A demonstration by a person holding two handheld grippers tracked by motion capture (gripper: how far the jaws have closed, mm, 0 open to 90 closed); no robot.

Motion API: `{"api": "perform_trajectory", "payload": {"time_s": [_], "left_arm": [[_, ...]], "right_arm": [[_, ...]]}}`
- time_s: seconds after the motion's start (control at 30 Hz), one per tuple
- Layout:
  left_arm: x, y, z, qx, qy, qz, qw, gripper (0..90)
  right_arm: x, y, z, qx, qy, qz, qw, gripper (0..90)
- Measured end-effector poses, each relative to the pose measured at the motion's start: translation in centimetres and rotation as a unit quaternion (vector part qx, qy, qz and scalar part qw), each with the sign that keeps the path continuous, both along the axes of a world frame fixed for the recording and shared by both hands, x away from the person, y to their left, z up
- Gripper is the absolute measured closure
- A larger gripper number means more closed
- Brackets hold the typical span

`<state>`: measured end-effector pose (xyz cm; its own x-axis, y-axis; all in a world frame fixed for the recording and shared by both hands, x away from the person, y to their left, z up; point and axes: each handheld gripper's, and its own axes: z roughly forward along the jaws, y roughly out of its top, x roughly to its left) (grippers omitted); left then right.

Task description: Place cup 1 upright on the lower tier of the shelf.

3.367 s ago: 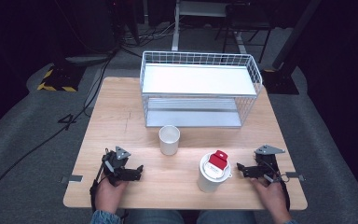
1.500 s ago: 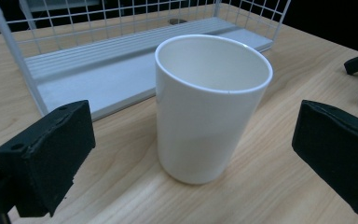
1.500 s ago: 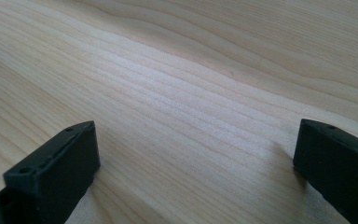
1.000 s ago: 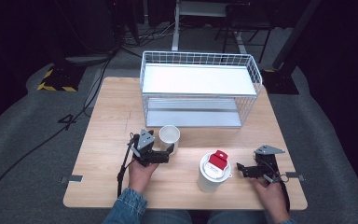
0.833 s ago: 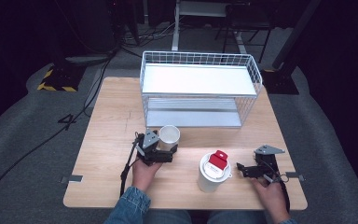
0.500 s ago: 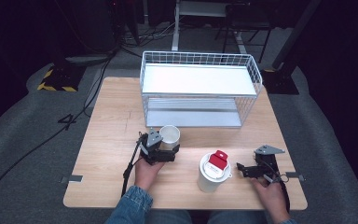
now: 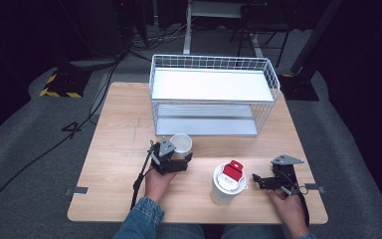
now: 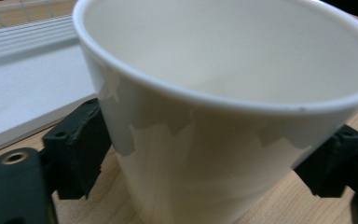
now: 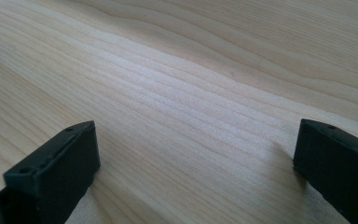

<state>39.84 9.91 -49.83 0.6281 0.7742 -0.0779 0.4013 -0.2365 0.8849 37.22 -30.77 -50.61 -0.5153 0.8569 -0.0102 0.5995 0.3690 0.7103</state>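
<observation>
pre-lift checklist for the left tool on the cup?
1. Grip: left tool has just closed, jaws pressing both sides of the cup. ok
2. Cup contents: looks empty inside. ok
3. Cup posture: upright on the table. ok
4. Clearance: the basket stands just behind the cup, lidded tub to its right, both apart from it. ok
5. Right tool: open, nothing between its jaws, resting apart from the tub. ok
6. Grip firmness: cannot tell whether the hold will stand a lift. cannot tell
</observation>
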Motion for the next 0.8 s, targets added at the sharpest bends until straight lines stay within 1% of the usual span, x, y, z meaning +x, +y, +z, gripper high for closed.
{"api": "perform_trajectory", "payload": {"time_s": [0.03,0.07,0.2,0.23,0.37,0.43,0.57,0.67,0.7,0.8], "left_arm": [[-0.1,-0.2,0.0,-0.002,0.001,0.003,1.0000,21.4],[-0.1,-0.1,0.0,0.004,-0.003,0.002,1.0000,21.4],[-0.1,-0.2,0.0,0.005,-0.002,0.002,1.0000,21.7],[-0.1,-0.2,0.0,0.008,-0.003,0.000,1.0000,21.9],[-0.2,-0.2,0.0,0.006,-0.002,-0.001,1.0000,22.0],[-0.3,-0.2,0.2,0.013,0.001,-0.001,0.9999,22.1],[-0.5,-0.4,0.4,0.017,0.000,-0.002,0.9998,22.1],[-0.6,-0.5,0.6,0.014,0.000,-0.006,0.9999,22.1],[-0.8,-0.8,0.8,0.007,0.002,-0.003,1.0000,22.2],[-0.8,-1.0,1.0,0.005,0.003,-0.006,1.0000,22.2]], "right_arm": [[0.0,0.0,0.0,0.000,0.000,0.000,1.0000,0.5],[0.0,0.0,0.0,0.000,0.000,0.000,1.0000,0.5],[0.0,0.0,0.0,0.000,0.000,0.000,1.0000,0.6],[0.0,0.0,0.0,0.000,0.000,0.000,1.0000,0.5],[0.0,0.0,0.0,0.000,0.000,0.001,1.0000,0.5],[0.0,0.0,0.0,0.000,0.000,0.000,1.0000,0.5],[0.0,0.0,0.0,0.000,0.000,0.000,1.0000,0.5],[0.0,0.0,0.0,0.000,0.000,0.000,1.0000,0.6],[0.0,0.0,0.0,0.000,0.000,0.000,1.0000,0.5],[0.0,0.0,0.0,0.000,0.000,0.000,1.0000,0.5]]}}
